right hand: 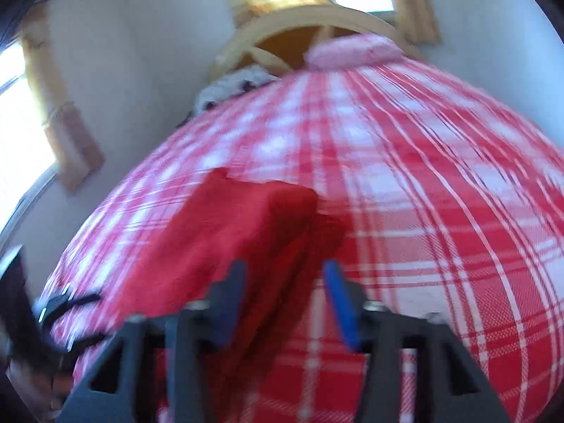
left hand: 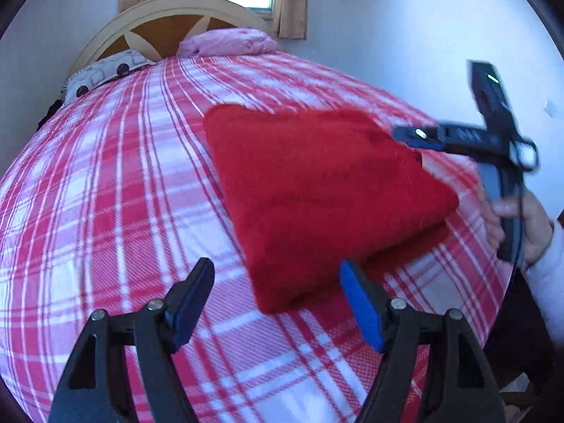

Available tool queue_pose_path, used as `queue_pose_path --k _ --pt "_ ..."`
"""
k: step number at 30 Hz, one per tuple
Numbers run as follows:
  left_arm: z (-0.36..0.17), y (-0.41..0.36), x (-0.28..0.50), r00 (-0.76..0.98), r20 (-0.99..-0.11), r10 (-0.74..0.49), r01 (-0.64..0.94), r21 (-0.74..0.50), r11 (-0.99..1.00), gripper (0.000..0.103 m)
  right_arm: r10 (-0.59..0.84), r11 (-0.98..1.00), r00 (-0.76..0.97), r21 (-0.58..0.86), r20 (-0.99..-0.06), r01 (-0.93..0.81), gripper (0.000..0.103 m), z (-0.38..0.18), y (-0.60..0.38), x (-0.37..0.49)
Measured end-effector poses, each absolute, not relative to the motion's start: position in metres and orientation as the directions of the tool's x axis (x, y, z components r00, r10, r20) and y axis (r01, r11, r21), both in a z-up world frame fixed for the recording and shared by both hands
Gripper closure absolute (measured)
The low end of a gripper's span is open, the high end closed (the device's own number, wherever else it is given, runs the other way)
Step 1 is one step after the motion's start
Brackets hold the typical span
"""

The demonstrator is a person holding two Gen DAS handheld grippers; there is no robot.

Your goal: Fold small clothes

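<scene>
From the left wrist view, my left gripper [left hand: 276, 303] hangs with its jaws spread wide and nothing between them. Under it lies the red and white checked bedspread [left hand: 105, 183]. Just ahead of it, and a little toward its blue right finger, lies the folded red garment [left hand: 317, 190], flat on the bedspread; its near corner sits close to the fingertips but apart from them. Far ahead of the gripper, against the wooden headboard [left hand: 165, 24], rest a patterned pillow [left hand: 102, 74] and a pink pillow [left hand: 229, 42]. To the right of the garment, my right gripper [left hand: 419, 134] reaches in just over the far right edge of the cloth, held by a hand [left hand: 528, 225] in a white sleeve.

From the right wrist view, which is blurred, the right gripper [right hand: 285, 282] has its jaws partly apart, with no cloth clamped. The red garment [right hand: 225, 239] lies just ahead of it and to its left, running beneath the dark left finger. There are no containers in view; the garment sits directly on the bedspread [right hand: 440, 211].
</scene>
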State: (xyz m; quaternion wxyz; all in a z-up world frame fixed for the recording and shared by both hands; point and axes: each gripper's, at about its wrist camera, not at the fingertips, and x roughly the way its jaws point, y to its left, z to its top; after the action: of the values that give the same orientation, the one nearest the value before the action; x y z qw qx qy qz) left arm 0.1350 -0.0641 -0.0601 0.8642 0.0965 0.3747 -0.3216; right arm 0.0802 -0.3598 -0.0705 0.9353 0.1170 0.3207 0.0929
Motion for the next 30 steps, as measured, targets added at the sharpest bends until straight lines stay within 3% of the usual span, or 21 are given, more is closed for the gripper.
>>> queue_pose_path --k 5,8,9,12,16,18,21,24,27,30 --pt "-0.04 -0.072 0.176 0.575 -0.656 -0.489 0.558 -0.124 0.821 0.023 0.382 0.924 0.713 0.252 -0.587 -0.288 0.07 -0.075 -0.311 0.061" --pt "-0.048 -0.085 0.191 0.577 -0.674 -0.462 0.529 -0.122 0.84 0.023 0.239 0.963 0.654 0.09 -0.717 -0.253 0.07 -0.112 -0.303 0.055" --pt "-0.053 -0.089 0.192 0.554 -0.698 -0.453 0.538 -0.114 0.835 0.023 0.222 0.967 0.648 0.077 -0.728 -0.244 0.075 -0.123 -0.309 0.053" --pt "-0.072 -0.088 0.173 0.536 -0.726 -0.431 0.584 -0.05 0.811 0.023 0.287 0.957 0.66 0.187 -0.694 -0.221 0.075 -0.125 -0.332 0.043" --pt "-0.089 -0.067 0.14 0.535 -0.749 -0.391 0.617 0.031 0.786 0.022 0.299 0.954 0.659 0.207 -0.69 -0.216 0.075 -0.12 -0.337 0.037" --pt "-0.088 -0.056 0.132 0.533 -0.758 -0.376 0.62 0.048 0.783 0.017 0.305 0.952 0.671 0.223 -0.676 -0.209 0.075 -0.112 -0.339 0.033" --pt "-0.086 -0.048 0.13 0.544 -0.772 -0.329 0.618 0.103 0.78 0.017 0.318 0.943 0.75 0.274 -0.579 -0.189 0.073 -0.081 -0.351 0.027" --pt "-0.066 -0.043 0.142 0.545 -0.74 -0.394 0.612 0.03 0.79 0.017 0.315 0.929 0.81 0.334 -0.496 -0.156 0.072 -0.053 -0.366 0.04" --pt "-0.046 -0.046 0.165 0.564 -0.695 -0.445 0.57 -0.062 0.82 0.01 0.249 0.955 0.821 0.272 -0.514 -0.119 0.072 -0.041 -0.361 0.072" --pt "-0.031 -0.063 0.195 0.608 -0.655 -0.448 0.512 -0.107 0.852 0.01 0.276 0.948 0.794 0.29 -0.541 -0.132 0.072 -0.046 -0.355 0.114"
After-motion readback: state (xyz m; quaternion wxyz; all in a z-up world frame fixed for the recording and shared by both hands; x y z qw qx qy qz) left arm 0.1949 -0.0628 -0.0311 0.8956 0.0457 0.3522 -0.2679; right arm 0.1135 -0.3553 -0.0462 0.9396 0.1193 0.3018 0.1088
